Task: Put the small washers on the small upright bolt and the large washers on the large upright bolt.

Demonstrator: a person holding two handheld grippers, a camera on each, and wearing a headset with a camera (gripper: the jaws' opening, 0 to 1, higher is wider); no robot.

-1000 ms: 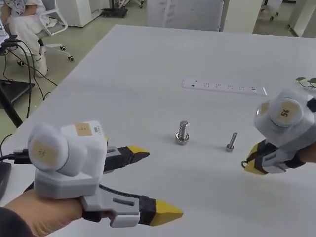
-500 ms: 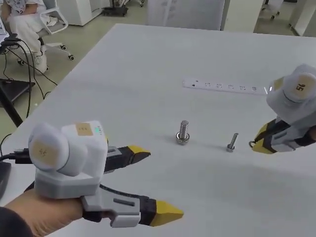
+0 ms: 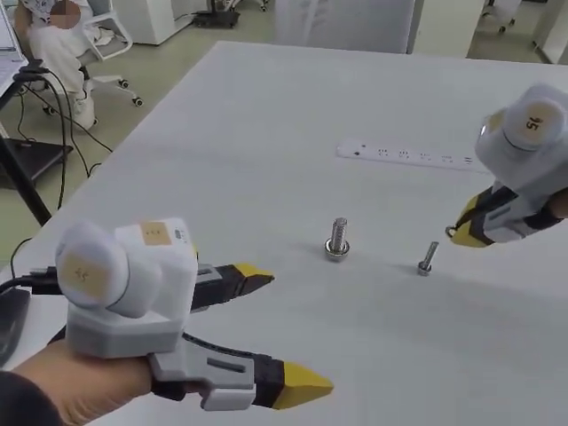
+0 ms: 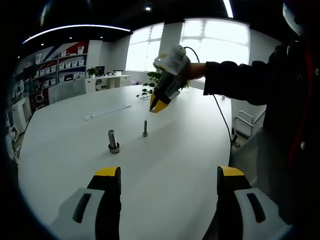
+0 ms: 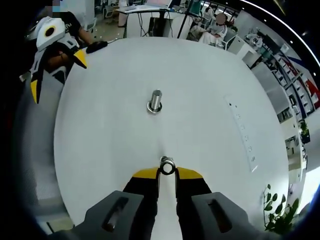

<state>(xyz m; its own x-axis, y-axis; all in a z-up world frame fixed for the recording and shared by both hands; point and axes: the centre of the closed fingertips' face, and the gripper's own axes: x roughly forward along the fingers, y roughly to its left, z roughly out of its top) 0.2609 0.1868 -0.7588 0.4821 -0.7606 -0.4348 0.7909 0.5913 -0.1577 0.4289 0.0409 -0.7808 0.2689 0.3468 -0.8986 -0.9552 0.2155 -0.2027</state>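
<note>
Right tongs (image 5: 167,174) pinch a washer (image 5: 167,165) over the surface (image 3: 266,160), near the small bolt (image 3: 427,258). Large bolt (image 3: 336,240) stands upright beside it. Left tongs (image 3: 286,333) spread wide, empty.

A white table (image 3: 222,160) carries a large bolt (image 3: 337,240), small bolt (image 3: 427,258) and power strip (image 3: 413,156).

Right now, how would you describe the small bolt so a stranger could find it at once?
On the white table, on the near side of the long power strip, two bolts stand upright side by side. The small bolt is the one nearer the right gripper, which pinches a washer. It is far thinner than the large bolt beside it.
</note>
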